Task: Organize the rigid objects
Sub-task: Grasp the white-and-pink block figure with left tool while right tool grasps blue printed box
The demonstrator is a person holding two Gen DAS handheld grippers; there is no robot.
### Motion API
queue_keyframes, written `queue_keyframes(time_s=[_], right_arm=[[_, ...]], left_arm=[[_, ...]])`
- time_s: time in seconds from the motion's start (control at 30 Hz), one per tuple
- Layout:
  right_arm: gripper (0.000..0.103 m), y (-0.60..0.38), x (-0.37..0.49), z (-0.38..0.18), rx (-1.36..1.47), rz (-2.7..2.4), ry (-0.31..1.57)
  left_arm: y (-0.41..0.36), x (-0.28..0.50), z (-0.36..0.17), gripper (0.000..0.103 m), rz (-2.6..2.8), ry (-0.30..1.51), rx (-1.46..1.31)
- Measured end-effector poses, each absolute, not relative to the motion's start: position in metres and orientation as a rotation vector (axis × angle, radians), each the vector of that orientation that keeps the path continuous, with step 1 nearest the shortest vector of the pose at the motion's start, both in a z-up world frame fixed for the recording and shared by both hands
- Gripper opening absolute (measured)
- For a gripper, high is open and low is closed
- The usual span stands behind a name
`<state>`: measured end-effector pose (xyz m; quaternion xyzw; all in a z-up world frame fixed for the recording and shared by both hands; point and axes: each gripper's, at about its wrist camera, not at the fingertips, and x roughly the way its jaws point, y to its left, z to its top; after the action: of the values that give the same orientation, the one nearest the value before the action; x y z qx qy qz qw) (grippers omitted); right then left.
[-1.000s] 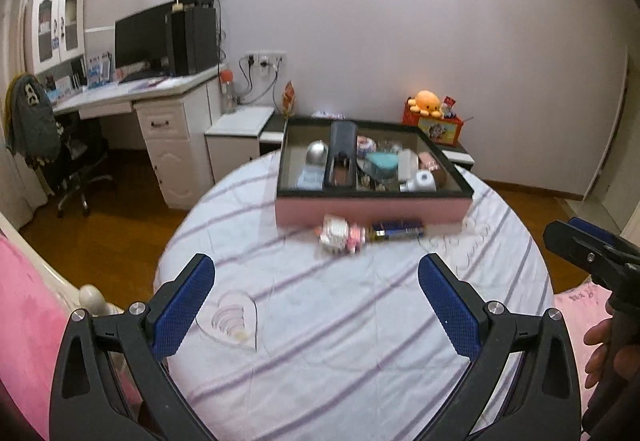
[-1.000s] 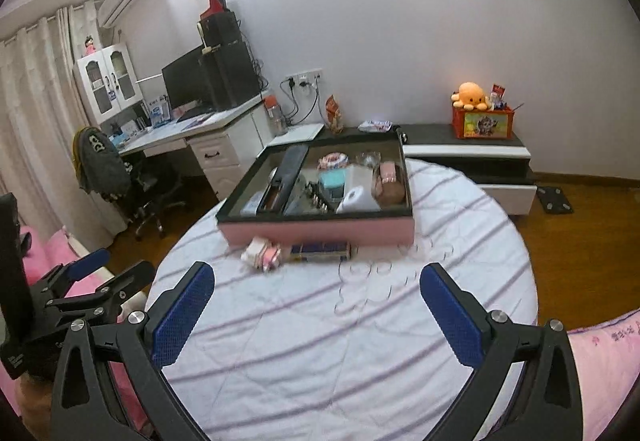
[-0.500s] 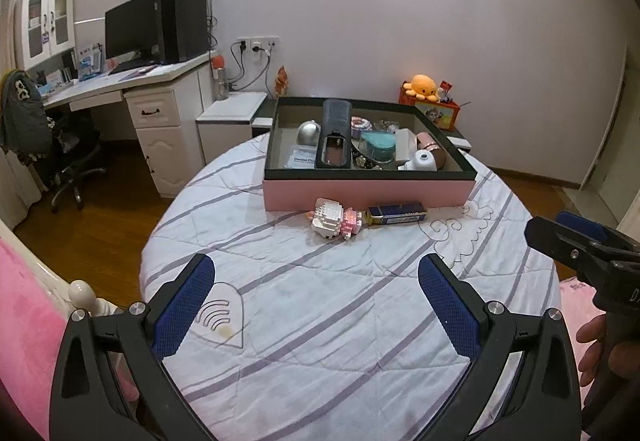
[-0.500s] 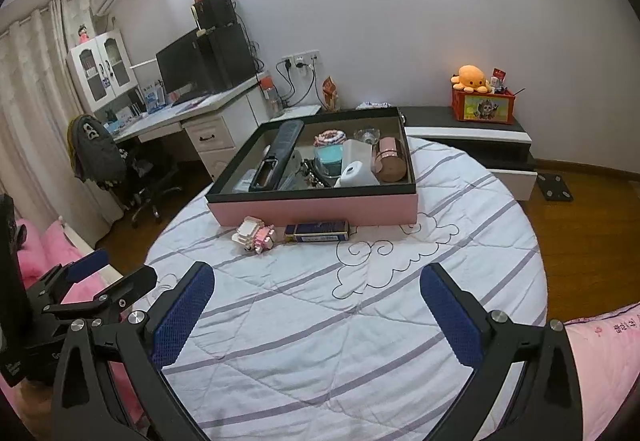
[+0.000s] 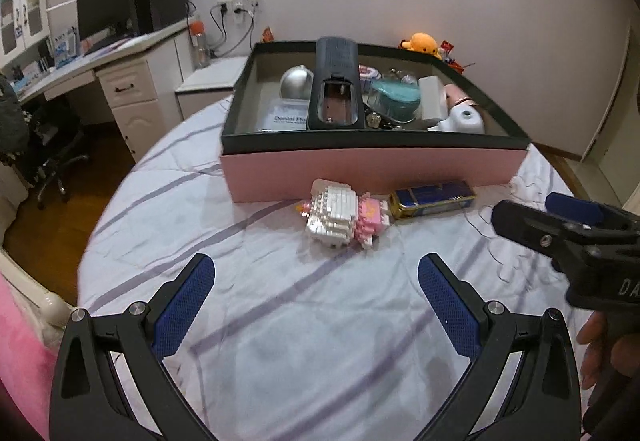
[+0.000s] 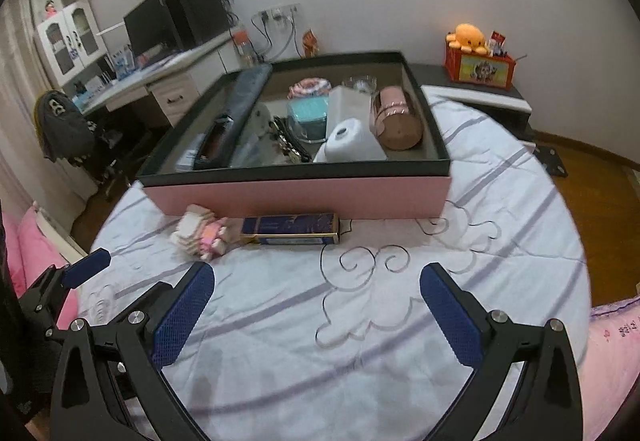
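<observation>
A pink box [image 5: 376,171] [image 6: 304,193] with a black rim stands on the round table and holds several items. In front of it lie a white and pink block figure [image 5: 344,219] [image 6: 200,233] and a flat blue and gold tin [image 5: 434,198] [image 6: 292,229]. My left gripper [image 5: 316,299] is open, a short way in front of the block figure, with nothing between its fingers. My right gripper [image 6: 316,303] is open too, just short of the tin. In the left wrist view the right gripper [image 5: 568,225] shows at the right edge, held by a hand [image 5: 608,349].
The table has a white cloth with purple stripes [image 5: 320,341]. A desk with a monitor [image 5: 108,7], a black office chair [image 5: 48,145] and a low cabinet with an orange plush toy [image 6: 468,37] stand beyond it. Pink bedding [image 6: 32,249] lies at the left edge.
Both grippers have moved forward over the table toward the box. The block figure and tin now appear much nearer. Both stay open.
</observation>
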<state>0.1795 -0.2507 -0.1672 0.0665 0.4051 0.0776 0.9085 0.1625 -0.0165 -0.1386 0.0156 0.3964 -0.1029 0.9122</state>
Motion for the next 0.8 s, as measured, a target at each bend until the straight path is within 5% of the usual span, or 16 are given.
queue_keyframes(time_s=[0.43, 0.7, 0.8], right_arm=[[0.103, -0.253, 0.215, -0.191, 0.159, 0.161, 0.899], [0.103, -0.228, 0.225, -0.196, 0.142, 0.197, 0.92], [0.103, -0.22, 0.228, -0.198, 0.133, 0.176, 0.92]], left_arm=[[-0.026, 0.218, -0.164, 0.1, -0.219, 0.916, 0.001], [-0.012, 0.214, -0.162, 0.072, -0.219, 0.901, 0.016], [-0.007, 0.214, -0.161, 0.072, -0.224, 0.898, 0.009]])
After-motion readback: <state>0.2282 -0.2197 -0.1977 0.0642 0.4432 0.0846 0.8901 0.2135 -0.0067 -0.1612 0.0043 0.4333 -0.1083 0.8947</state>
